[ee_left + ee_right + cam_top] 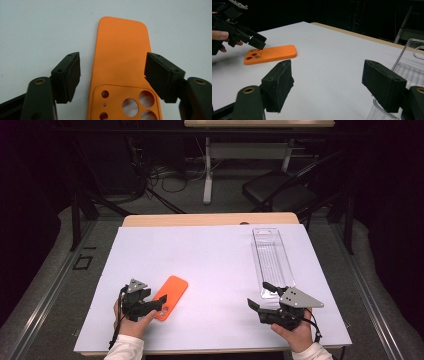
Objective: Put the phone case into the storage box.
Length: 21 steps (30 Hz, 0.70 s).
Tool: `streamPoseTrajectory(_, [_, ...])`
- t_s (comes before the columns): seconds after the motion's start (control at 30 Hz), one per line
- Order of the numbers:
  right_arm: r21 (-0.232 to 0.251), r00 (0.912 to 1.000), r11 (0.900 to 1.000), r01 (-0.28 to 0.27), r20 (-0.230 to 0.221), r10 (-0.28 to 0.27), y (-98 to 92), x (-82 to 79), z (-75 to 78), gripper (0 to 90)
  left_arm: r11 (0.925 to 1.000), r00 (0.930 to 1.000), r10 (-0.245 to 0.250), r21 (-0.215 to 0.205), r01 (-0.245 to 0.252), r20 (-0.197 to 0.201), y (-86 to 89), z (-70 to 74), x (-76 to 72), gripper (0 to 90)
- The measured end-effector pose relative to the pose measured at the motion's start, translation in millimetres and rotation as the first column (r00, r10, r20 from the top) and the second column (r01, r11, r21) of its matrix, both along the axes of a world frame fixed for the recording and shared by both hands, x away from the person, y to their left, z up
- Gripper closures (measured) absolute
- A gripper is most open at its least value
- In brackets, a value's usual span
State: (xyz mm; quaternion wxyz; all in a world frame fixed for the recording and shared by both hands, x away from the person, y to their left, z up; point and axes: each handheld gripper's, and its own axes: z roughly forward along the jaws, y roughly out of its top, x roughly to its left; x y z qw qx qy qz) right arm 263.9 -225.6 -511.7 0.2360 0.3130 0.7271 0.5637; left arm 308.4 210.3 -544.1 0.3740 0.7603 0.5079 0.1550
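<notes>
Here the orange phone case (122,72) lies flat on the white counter (210,265) between the spread fingers (67,75) of the left gripper (150,303), which stand off both its long edges. The right gripper (262,302) hovers with its fingers (278,82) apart on nothing, a clear plastic tray (272,257) just beyond them.

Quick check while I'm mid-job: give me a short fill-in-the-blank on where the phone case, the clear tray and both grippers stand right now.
1. The phone case lying on the white sheet is ____ in colour.
2. The left gripper has its fingers ____, straddling the case without pressing on it.
3. The clear plastic tray lies just ahead of the ____ gripper.
4. The end of the case with the camera cut-outs lies nearest the ____ gripper.

Missing words: orange; open; right; left
</notes>
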Motion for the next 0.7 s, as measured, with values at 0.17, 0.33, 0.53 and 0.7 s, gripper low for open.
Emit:
streamPoseTrajectory(0.17, [-0.002, 1.0, 1.0, 0.0, -0.001, 0.0, -0.2, 0.3, -0.2, 23.8, 0.9997, 0.9996, -0.019, 0.016, 0.019, 0.02, -5.0, -3.2, 3.1, 15.4])
streamPoseTrajectory(0.33, [-0.002, 1.0, 1.0, 0.0, -0.002, 0.0, -0.2, 0.2, -0.3, 23.8, 0.9968, 0.9978, -0.066, 0.045, 0.066, -0.003, -11.6, -8.4, 6.7, 2.0])
streamPoseTrajectory(0.53, [-0.003, 1.0, 1.0, -0.002, -0.008, 0.002, 0.5, 0.3, -0.7, 23.8, 0.9923, 0.9948, -0.101, 0.074, 0.1, 0.01, -18.2, -10.5, 9.2, 0.6])
streamPoseTrajectory(0.7, [-0.004, 1.0, 1.0, -0.003, -0.006, 0.003, 0.8, 0.9, -1.1, 23.8, 0.9896, 0.9942, -0.108, 0.095, 0.108, -0.007, -21.1, -14.8, 14.0, 0.6])
